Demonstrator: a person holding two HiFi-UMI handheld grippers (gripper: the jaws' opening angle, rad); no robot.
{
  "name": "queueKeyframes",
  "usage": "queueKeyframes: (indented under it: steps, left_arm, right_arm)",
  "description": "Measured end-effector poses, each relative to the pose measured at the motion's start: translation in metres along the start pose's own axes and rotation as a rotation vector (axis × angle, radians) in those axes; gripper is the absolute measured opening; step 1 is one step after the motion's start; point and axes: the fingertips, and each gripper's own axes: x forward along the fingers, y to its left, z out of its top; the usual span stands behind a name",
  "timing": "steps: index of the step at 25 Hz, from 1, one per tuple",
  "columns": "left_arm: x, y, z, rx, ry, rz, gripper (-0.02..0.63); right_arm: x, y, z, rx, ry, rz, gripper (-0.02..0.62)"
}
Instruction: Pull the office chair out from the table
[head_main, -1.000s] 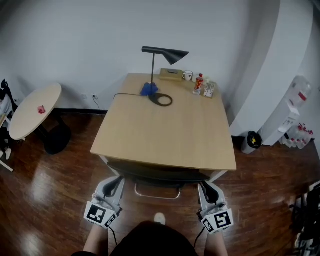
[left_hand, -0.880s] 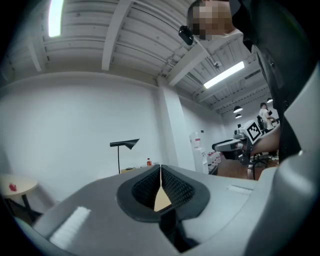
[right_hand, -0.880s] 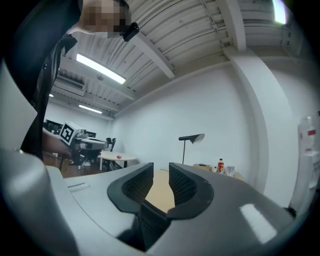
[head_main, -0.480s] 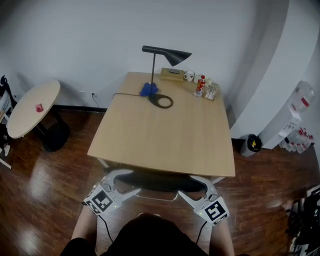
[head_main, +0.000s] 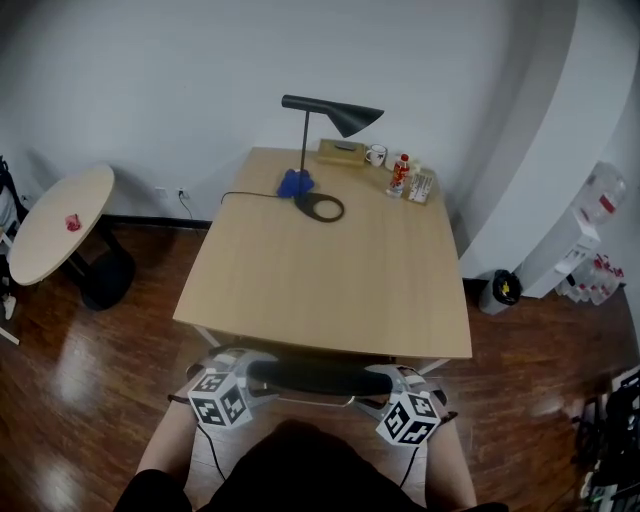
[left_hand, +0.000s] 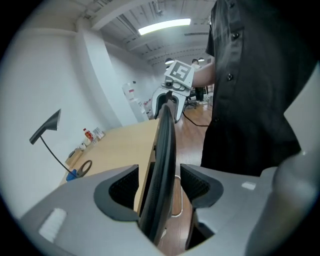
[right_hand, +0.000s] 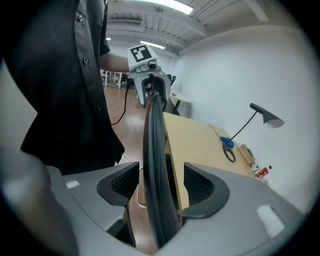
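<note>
The office chair's dark backrest (head_main: 320, 377) stands tucked against the near edge of the wooden table (head_main: 330, 280). My left gripper (head_main: 252, 374) straddles the backrest's left end, and my right gripper (head_main: 388, 384) straddles its right end. In the left gripper view the thin backrest edge (left_hand: 164, 145) runs between the jaws of the left gripper (left_hand: 159, 186), which are opening, with a gap on each side. In the right gripper view the backrest edge (right_hand: 153, 150) likewise passes between the opening jaws of the right gripper (right_hand: 161, 186), untouched by the pads. The seat and base are hidden.
On the table's far end are a black desk lamp (head_main: 328, 112), a blue object (head_main: 296, 181), a mug (head_main: 375, 154) and a bottle (head_main: 400, 172). A round side table (head_main: 55, 220) stands left; a bin (head_main: 500, 288) and water dispenser (head_main: 585, 235) stand right.
Both grippers dropped and swung inward from beside the chair onto the ends of its backrest, rolling as they went. Their jaws went from nearly shut to wide apart.
</note>
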Motion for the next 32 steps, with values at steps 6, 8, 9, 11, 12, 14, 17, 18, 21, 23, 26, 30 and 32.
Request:
queueKeyframes:
  steps: [6,8,9,11,12,14,17,18,21,23,26,30,32]
  left_arm:
    - [0.022,-0.004,-0.024,0.101,0.15,-0.006,0.249]
    - [0.024,-0.004,-0.028,0.117,0.185,-0.01,0.247]
    - [0.025,-0.004,-0.029,0.122,0.197,-0.011,0.245]
    - [0.026,-0.004,-0.032,0.142,0.22,-0.007,0.22]
    - [0.027,-0.004,-0.034,0.159,0.239,-0.005,0.188]
    - [0.029,-0.003,-0.04,0.197,0.285,-0.002,0.147]
    - [0.031,-0.003,-0.046,0.228,0.318,0.005,0.118]
    - [0.031,-0.004,-0.047,0.231,0.32,0.005,0.115]
    - [0.032,-0.005,-0.048,0.237,0.325,-0.002,0.103]
    - [0.032,-0.005,-0.048,0.24,0.328,-0.008,0.1]
    - [0.033,-0.008,-0.049,0.239,0.333,-0.022,0.089]
    - [0.035,-0.013,-0.051,0.215,0.355,-0.05,0.086]
    - [0.036,-0.014,-0.051,0.209,0.369,-0.05,0.081]
  right_arm:
    - [0.019,0.004,-0.015,-0.046,0.141,0.034,0.274]
    - [0.019,0.003,-0.015,-0.037,0.151,0.04,0.262]
    - [0.02,0.004,-0.016,-0.045,0.162,0.044,0.254]
    - [0.021,0.006,-0.02,-0.073,0.193,0.052,0.225]
    - [0.022,0.007,-0.022,-0.089,0.21,0.056,0.208]
    - [0.025,0.009,-0.026,-0.128,0.251,0.061,0.18]
    - [0.03,0.01,-0.032,-0.185,0.302,0.058,0.122]
    - [0.03,0.01,-0.033,-0.189,0.308,0.06,0.112]
    - [0.031,0.012,-0.034,-0.183,0.315,0.077,0.109]
    - [0.031,0.014,-0.035,-0.174,0.322,0.096,0.104]
    - [0.032,0.016,-0.036,-0.18,0.33,0.113,0.093]
    - [0.031,0.019,-0.038,-0.181,0.342,0.115,0.074]
    - [0.031,0.019,-0.038,-0.174,0.349,0.113,0.071]
